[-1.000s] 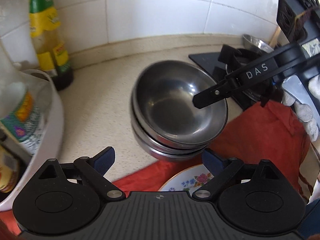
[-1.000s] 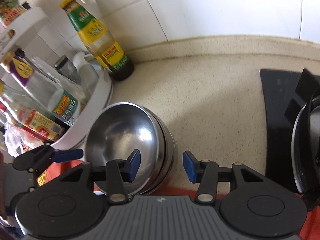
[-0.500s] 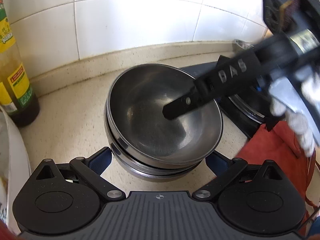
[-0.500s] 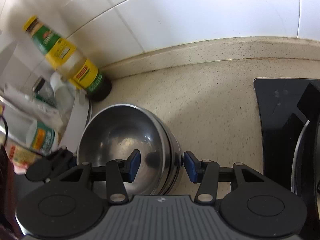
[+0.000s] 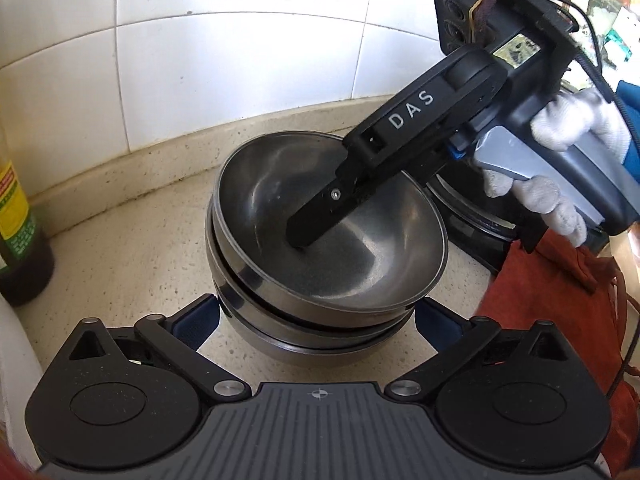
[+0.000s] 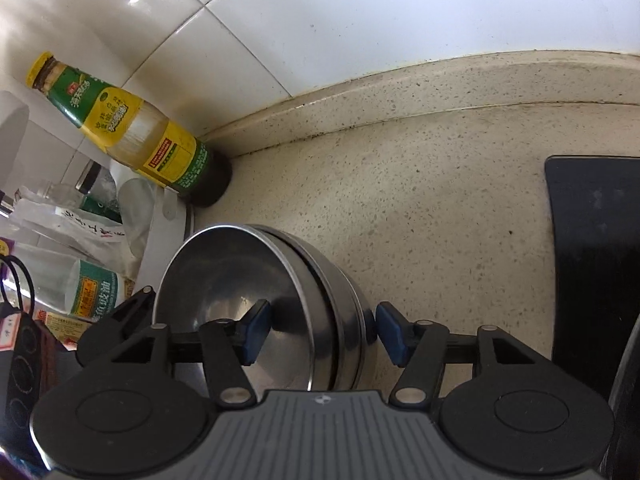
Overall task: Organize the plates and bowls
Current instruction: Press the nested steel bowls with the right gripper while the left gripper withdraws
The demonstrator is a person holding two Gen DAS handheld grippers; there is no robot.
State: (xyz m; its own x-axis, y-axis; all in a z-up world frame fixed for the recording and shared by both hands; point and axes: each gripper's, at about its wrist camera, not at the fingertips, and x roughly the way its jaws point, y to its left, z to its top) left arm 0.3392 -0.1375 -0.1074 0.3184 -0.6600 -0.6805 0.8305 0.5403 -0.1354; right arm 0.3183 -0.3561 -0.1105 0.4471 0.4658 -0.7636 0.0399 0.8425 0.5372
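The stack of steel bowls (image 5: pixel 328 240) stood on the speckled table (image 5: pixel 120 248), near the tiled wall. How many bowls it held could not be counted; only nested rims showed, and the top bowl sat tilted. Its base was cut off behind the left tongs (image 5: pixel 316 320) in the left wrist view.

The left tongs were released and opening, with the blue pads on either side of the lower stack; no contact could be made out.

The right tongs (image 6: pixel 316 330) were opening, straddling the stack's rim: one pad inside the top bowl, the other just outside the wall, neither pressing. In the left wrist view only one black finger (image 5: pixel 320 216) showed, reaching into the bowl; the other was hidden. A white-gloved hand (image 5: pixel 560 160) held the grip.

A sauce bottle (image 6: pixel 132 136) stood by the wall, a cluttered white rack (image 6: pixel 168 240) close beside the stack, a black stove edge (image 6: pixel 592 248) on the opposite side, and a red cloth (image 5: pixel 552 288) at the front
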